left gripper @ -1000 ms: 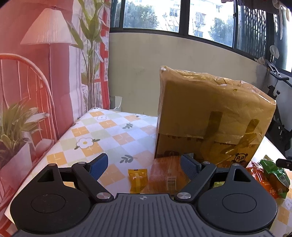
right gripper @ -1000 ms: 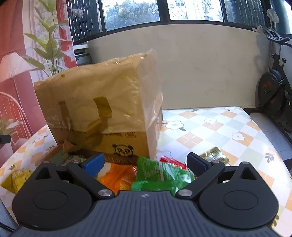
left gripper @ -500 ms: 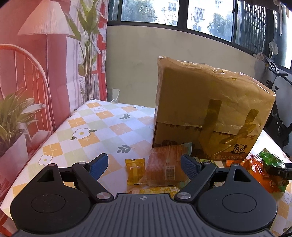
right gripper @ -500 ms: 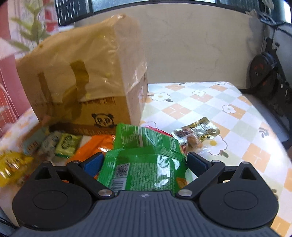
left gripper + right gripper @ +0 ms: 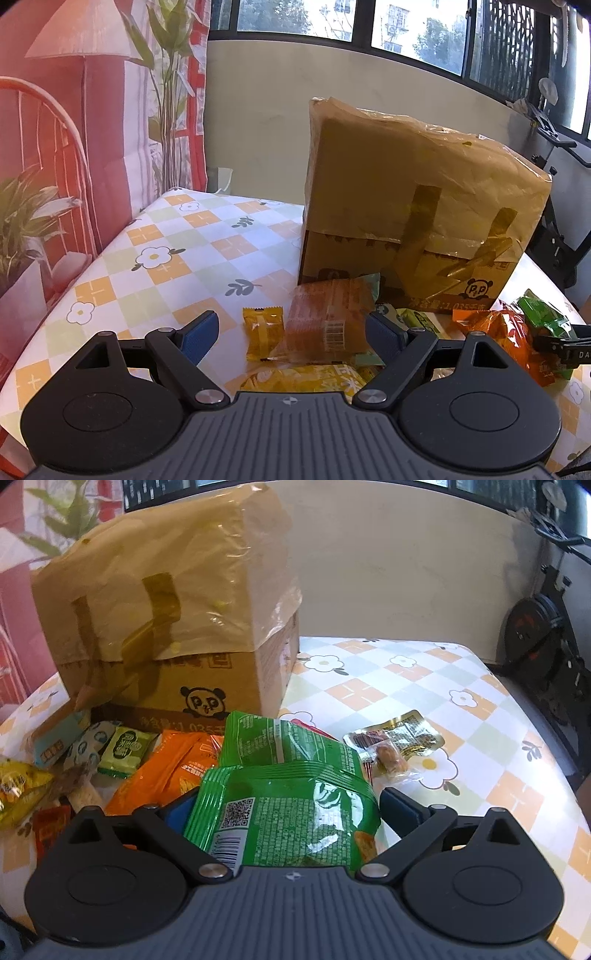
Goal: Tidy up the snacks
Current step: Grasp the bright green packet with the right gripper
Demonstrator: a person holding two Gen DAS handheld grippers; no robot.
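Snack packets lie scattered on the flowered tablecloth in front of a tall taped cardboard box (image 5: 406, 221) (image 5: 177, 602). My right gripper (image 5: 288, 808) is open and low over a green bag (image 5: 288, 812), which lies between its blue fingers (image 5: 399, 808) and hides most of the left one. A second green bag (image 5: 280, 742) and an orange bag (image 5: 173, 768) lie just beyond. My left gripper (image 5: 291, 334) is open above the table. A small yellow packet (image 5: 262, 332) and a clear brown packet (image 5: 328, 321) lie between its fingers (image 5: 199, 336).
A gold packet (image 5: 402, 734) lies to the right of the green bags. Small green (image 5: 125, 749), yellow (image 5: 14, 786) and red (image 5: 51, 827) packets lie to the left. An exercise bike (image 5: 535, 635) stands past the table's right edge, and a printed backdrop (image 5: 55, 147) hangs on the left.
My right gripper has sunk and tipped down, so the green bag now fills the gap between its fingers. The left gripper's view has tilted slightly down; its jaws keep the same width.
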